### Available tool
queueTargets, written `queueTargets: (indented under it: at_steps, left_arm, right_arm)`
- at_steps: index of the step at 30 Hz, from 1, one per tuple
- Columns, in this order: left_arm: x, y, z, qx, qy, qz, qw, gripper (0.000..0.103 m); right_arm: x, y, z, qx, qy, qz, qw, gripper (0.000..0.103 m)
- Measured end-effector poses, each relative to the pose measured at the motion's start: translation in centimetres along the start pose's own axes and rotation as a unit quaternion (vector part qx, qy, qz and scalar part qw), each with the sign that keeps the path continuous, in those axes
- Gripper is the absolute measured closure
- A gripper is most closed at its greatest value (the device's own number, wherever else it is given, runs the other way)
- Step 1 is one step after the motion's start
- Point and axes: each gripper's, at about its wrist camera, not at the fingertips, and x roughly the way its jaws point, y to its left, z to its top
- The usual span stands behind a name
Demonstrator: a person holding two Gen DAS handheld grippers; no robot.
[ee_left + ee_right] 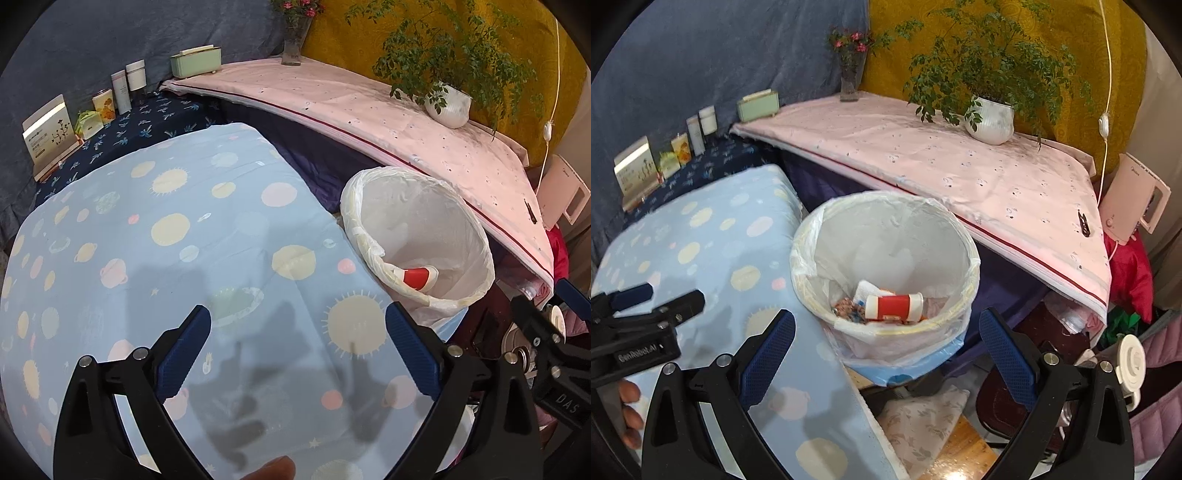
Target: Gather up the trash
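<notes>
Red-and-white bottle [894, 306] is lying in the lined bin [971, 266] among scraps, so the drop looks done. Both the left gripper [298, 355] and right gripper [886, 353] are hanging wide open, empty. Next: finding more trash, swinging clear of the bin rim and pink shelf [960, 162] edge.

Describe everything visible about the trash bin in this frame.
The trash bin is a round, upright pail lined with a thin translucent white plastic bag folded over its rim. It stands beside the blue planet-print cloth, below the pink-covered surface. Inside lie a red-and-white cylindrical container on its side, crumpled white paper and small mixed scraps. Neither gripper touches it.
</notes>
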Motion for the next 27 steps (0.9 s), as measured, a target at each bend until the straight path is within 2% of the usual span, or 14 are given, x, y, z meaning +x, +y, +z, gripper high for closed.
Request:
queueTargets:
  at_steps: [4, 13, 27]
  left_arm:
    - [-0.7, 0.0, -0.4, -0.001, -0.001, 0.004, 1.0000, 0.011]
    - [-2.3, -0.4, -1.0, 0.014, -0.005, 0.014, 0.9998, 0.011]
    - [-3.1, -0.3, -1.3, 0.009, -0.009, 0.027, 0.9996, 0.011]
  right_arm:
    - [-0.4, 0.1, -0.8, -0.007, 0.011, -0.022, 1.000, 0.007]
    - [-1.0, 0.0, -1.4, 0.004, 0.042, -0.010, 0.999, 0.007]
    - [-1.9, 0.6, -0.6, -0.004, 0.033, -0.014, 0.999, 0.007]
